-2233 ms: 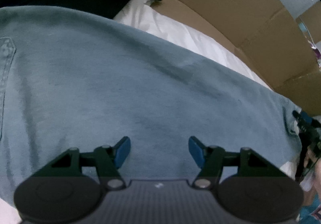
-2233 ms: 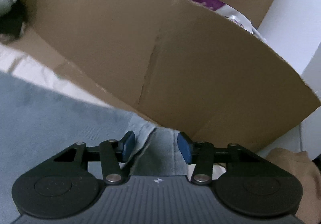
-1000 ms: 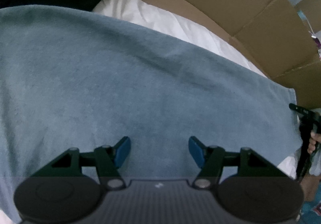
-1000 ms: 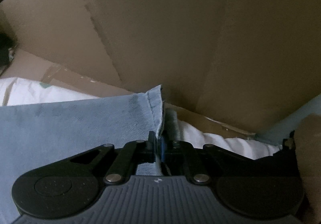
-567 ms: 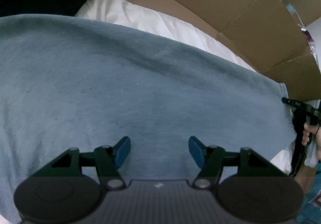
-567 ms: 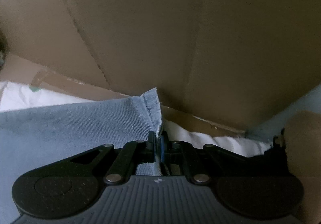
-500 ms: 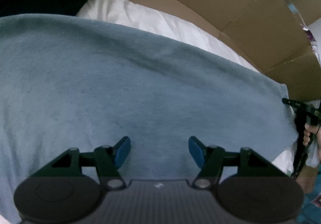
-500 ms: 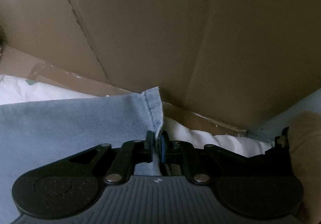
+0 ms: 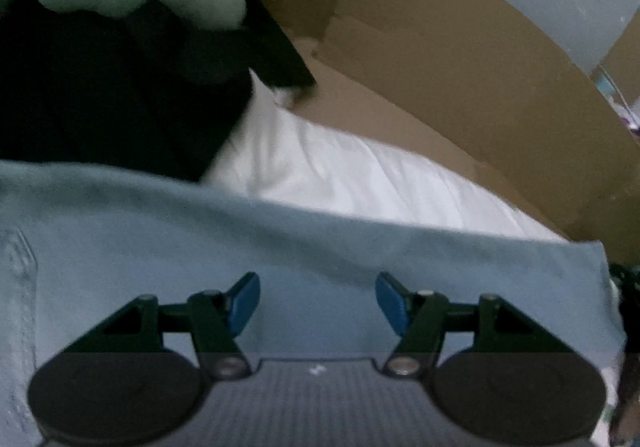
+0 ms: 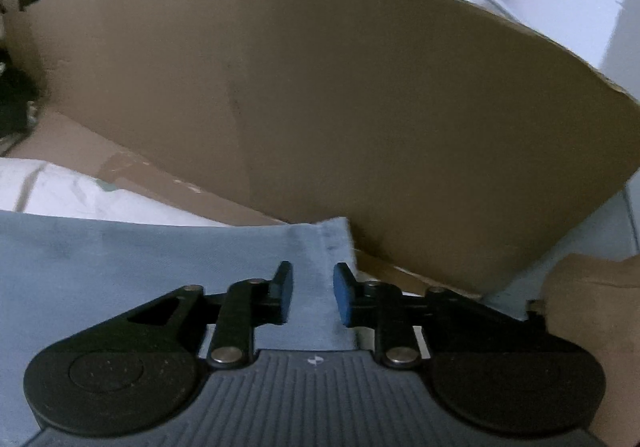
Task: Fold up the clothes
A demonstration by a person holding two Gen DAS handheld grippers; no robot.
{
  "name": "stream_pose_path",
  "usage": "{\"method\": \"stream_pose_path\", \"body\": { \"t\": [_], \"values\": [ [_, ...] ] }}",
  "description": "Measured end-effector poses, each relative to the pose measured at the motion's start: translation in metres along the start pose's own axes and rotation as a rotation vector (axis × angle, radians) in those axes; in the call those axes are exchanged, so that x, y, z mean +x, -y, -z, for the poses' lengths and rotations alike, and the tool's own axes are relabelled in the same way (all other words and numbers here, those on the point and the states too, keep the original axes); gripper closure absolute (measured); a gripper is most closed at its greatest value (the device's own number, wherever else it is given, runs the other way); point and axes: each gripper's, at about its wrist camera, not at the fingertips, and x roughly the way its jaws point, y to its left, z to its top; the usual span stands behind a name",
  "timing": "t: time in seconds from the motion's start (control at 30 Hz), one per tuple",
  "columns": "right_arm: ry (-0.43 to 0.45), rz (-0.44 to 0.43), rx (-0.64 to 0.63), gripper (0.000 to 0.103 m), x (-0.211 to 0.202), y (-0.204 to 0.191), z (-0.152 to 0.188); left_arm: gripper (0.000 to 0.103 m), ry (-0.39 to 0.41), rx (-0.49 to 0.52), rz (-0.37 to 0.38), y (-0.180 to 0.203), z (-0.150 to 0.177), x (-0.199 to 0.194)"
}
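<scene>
left gripper [image 9: 318,301]: jaws apart, empty, over jeans [image 9: 280,259] | right gripper [image 10: 311,295]: jaws just opening, hem [image 10: 326,247] between, released | cardboard [image 10: 360,107] behind

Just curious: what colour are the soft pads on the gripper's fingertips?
Bright blue pads, clearest in the left wrist view, above the light blue denim garment.

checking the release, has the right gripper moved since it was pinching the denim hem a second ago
Yes. The right gripper has backed off from the cardboard wall, whose top edge now shows. Its jaws have just been opening; the denim hem lies unpinched between its fingers.
</scene>
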Motion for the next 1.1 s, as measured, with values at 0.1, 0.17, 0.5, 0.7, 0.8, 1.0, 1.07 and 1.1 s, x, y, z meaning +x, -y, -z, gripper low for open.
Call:
{"method": "stream_pose_path", "body": {
  "t": [0.1, 0.17, 0.5, 0.7, 0.8, 1.0, 1.07, 1.1],
  "values": [
    [-0.028, -0.032, -0.029, 0.073, 0.01, -0.016, 0.005, 0.036, 0.025, 0.006, -0.045, -0.009, -0.003, 0.005],
    [-0.05, -0.044, -0.048, 0.073, 0.019, -0.031, 0.009, 0.036, 0.036, 0.003, -0.072, -0.013, -0.006, 0.009],
    [-0.088, -0.01, -0.085, 0.059, 0.051, -0.057, 0.007, 0.024, 0.027, 0.039, -0.1, -0.013, -0.023, 0.047],
    [-0.074, 0.028, -0.045, 0.058, 0.044, -0.05, 0.008, 0.032, 0.073, 0.079, -0.078, -0.004, -0.013, 0.011],
    [-0.059, -0.002, -0.041, 0.058, 0.033, -0.049, 0.016, 0.033, 0.152, 0.066, -0.129, -0.016, 0.0, -0.02],
    [-0.051, -0.044, -0.06, 0.058, 0.013, -0.053, 0.031, 0.051, 0.264, -0.042, -0.315, -0.072, 0.019, -0.059],
    [-0.056, -0.064, -0.059, 0.058, 0.008, -0.053, 0.034, 0.051, 0.28, -0.069, -0.377, -0.09, 0.02, -0.066],
    [-0.059, -0.075, -0.058, 0.058, 0.004, -0.053, 0.036, 0.051, 0.286, -0.075, -0.403, -0.098, 0.02, -0.068]
  ]
}}
